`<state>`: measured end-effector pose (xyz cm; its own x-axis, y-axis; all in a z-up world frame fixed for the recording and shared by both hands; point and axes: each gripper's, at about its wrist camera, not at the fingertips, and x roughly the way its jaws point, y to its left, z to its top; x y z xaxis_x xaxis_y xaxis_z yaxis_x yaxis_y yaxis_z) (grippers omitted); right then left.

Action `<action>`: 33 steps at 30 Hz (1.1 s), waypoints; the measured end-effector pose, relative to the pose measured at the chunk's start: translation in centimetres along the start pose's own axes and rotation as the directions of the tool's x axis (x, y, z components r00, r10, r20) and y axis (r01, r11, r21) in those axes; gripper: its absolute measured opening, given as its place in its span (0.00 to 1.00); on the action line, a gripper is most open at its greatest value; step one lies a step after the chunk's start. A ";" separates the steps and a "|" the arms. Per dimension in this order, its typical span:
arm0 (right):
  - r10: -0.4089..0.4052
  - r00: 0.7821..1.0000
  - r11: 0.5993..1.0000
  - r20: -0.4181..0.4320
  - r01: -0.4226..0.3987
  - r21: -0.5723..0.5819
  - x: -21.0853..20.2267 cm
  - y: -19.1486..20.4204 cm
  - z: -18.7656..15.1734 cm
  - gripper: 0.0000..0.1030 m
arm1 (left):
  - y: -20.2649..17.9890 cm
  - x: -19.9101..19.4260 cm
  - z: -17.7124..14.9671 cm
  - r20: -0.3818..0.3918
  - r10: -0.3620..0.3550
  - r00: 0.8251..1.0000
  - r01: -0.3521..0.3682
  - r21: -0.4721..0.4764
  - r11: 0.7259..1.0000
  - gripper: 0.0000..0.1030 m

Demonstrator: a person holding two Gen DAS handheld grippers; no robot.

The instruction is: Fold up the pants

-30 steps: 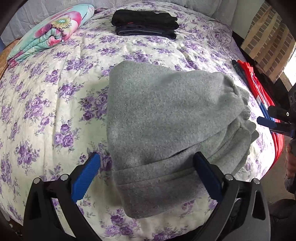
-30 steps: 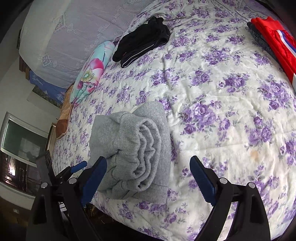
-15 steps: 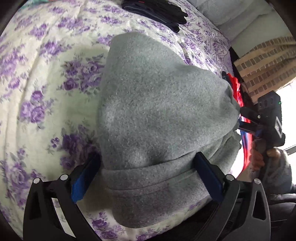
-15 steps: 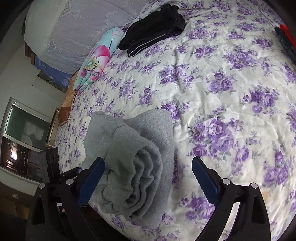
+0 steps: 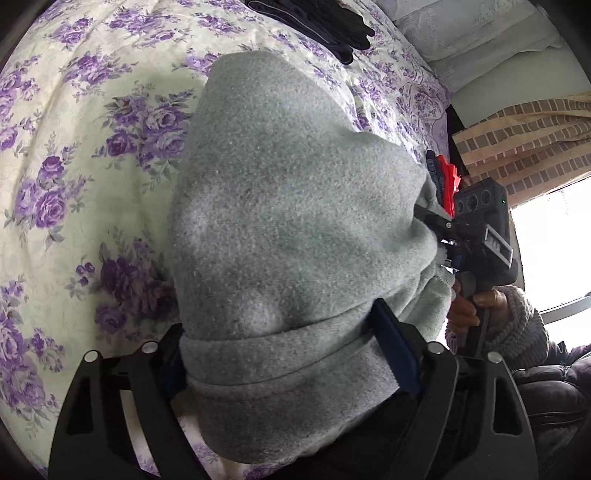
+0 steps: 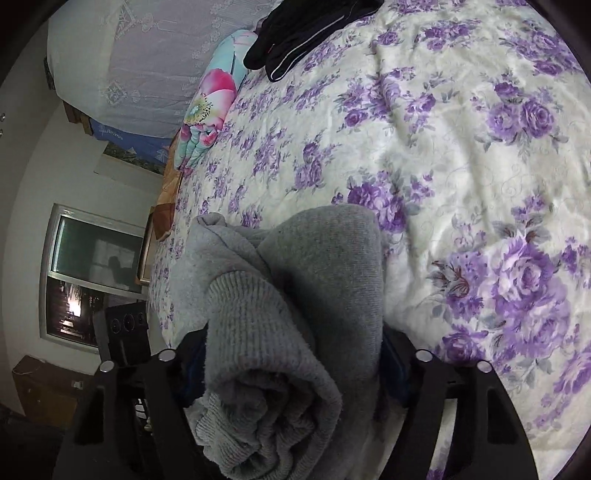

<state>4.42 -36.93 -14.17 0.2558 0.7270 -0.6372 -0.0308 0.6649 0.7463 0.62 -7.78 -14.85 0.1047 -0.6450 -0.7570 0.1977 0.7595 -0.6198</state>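
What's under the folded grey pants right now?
The grey pants lie on the purple-flowered bedspread, which shows around them. Anything directly beneath the bundle is covered. Both grippers, left and right, are closing around its ends.

Right gripper (image 6: 291, 363) has folded grey sweatpants (image 6: 295, 332) betw. its jaws, which are closing; blue pads press the bundle on both sides. Ribbed cuff end faces the camera, layers rolled. Bundle lies at near edge of purple-floral bedspread (image 6: 461, 155). Far across the bedspread: black garment (image 6: 295, 33); floral pillow (image 6: 210, 107) just left of it. Left gripper (image 6: 123, 332) shows left of sweatpants, off the bedspread's edge.
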 end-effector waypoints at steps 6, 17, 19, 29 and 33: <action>-0.099 0.995 0.990 -0.014 0.097 -0.101 -1.2 3.3 -0.2 0.45 | -0.5 -1.8 0.1 0.034 0.022 0.999 -0.022 0.000 1.000 0.51; -0.096 0.984 0.974 0.149 0.124 -0.190 -7.1 8.0 2.2 0.44 | -5.8 -6.2 3.9 0.128 0.021 0.991 -0.039 0.140 0.989 0.43; -0.096 0.979 0.973 0.179 0.131 -0.191 -8.0 8.1 3.9 0.44 | -6.7 -6.1 6.0 0.135 0.018 0.991 -0.041 0.169 0.985 0.43; -0.045 0.950 0.961 0.310 0.125 -0.245 -11.3 8.3 23.5 0.44 | -11.4 -6.0 25.2 0.258 0.027 0.966 -0.103 0.288 0.952 0.44; -0.030 0.950 0.956 0.310 0.118 -0.267 -10.7 8.0 34.3 0.44 | -12.1 -5.5 35.2 0.292 0.054 0.955 -0.140 0.281 0.949 0.45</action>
<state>34.61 -45.30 5.26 0.5438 0.6177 -0.5681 -0.2578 0.7672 0.5873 31.95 -16.38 4.10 0.3948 -0.5997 -0.6960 0.4473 0.7872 -0.4245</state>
